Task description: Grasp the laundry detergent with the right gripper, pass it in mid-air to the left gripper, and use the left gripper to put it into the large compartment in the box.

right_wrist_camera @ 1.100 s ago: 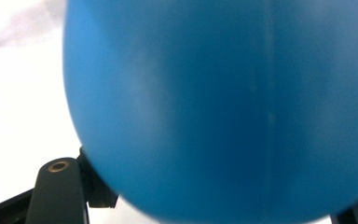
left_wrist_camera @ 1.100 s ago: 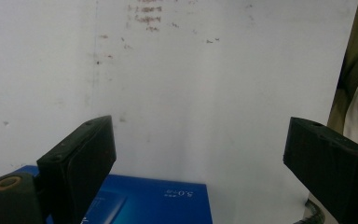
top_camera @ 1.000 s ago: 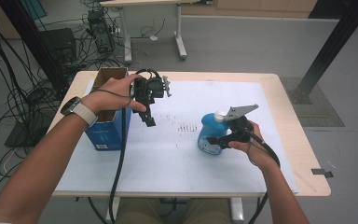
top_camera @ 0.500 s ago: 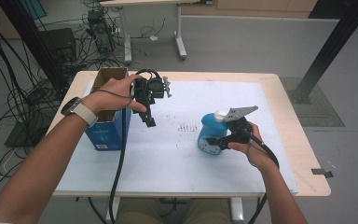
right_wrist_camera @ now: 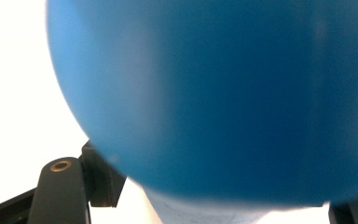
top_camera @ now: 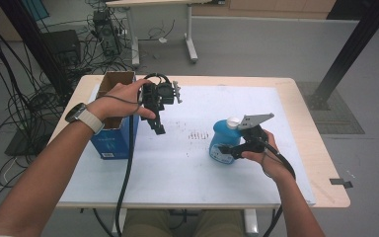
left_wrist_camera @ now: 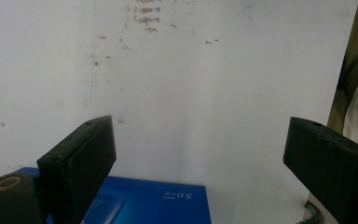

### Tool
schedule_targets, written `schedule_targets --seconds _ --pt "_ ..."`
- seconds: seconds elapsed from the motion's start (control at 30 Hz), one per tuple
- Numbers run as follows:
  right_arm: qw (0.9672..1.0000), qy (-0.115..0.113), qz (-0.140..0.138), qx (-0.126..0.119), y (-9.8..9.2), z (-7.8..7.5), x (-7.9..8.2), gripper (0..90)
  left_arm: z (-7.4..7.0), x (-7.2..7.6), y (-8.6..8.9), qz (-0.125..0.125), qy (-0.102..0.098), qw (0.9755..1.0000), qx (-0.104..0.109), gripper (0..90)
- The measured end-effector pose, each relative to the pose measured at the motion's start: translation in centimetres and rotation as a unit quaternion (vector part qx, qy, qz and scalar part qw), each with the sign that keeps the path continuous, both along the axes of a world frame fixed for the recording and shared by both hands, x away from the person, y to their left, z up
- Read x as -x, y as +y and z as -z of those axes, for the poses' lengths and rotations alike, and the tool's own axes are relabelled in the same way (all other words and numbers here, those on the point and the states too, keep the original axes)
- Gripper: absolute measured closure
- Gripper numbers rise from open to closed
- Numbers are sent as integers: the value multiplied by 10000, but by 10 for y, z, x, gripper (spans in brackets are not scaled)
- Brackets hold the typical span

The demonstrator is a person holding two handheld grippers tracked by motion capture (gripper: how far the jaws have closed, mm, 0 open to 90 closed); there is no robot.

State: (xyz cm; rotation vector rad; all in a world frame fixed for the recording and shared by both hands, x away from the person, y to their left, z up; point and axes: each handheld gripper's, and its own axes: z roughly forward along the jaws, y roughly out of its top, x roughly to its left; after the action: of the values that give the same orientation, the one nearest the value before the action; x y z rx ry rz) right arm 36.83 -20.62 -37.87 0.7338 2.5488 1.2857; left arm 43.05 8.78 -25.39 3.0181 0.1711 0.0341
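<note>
We hold the bottle upright on the table in the right tongs — jaws just closing on its body. The box lies well to its left, beside the left tongs, wide and empty.

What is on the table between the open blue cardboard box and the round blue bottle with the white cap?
Nothing stands there: the high view shows bare white table cover with faint dark marks between the blue cardboard box and the blue bottle.
</note>
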Motion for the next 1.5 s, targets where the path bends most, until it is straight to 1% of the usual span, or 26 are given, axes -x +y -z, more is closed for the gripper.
schedule_targets --seconds 0.4,0.9,1.03,1.23,1.5 --pt "10000 -3 5 -50 2 4 0 286 0 0 0 16 -1 10000 -17 96" --pt "10000 -31 11 -82 2 4 -1 304 1 0 0 -4 11 10000 1 95" --pt "9999 -41 -5 -98 2 4 -1 327 1 0 1 -4 15 10000 -3 96" --pt "9999 -16 -13 -104 2 6 -1 327 1 0 1 0 8 10000 -4 96" --pt "9999 -52 -13 -138 1 6 -1 350 1 0 1 -10 15 10000 -1 96"
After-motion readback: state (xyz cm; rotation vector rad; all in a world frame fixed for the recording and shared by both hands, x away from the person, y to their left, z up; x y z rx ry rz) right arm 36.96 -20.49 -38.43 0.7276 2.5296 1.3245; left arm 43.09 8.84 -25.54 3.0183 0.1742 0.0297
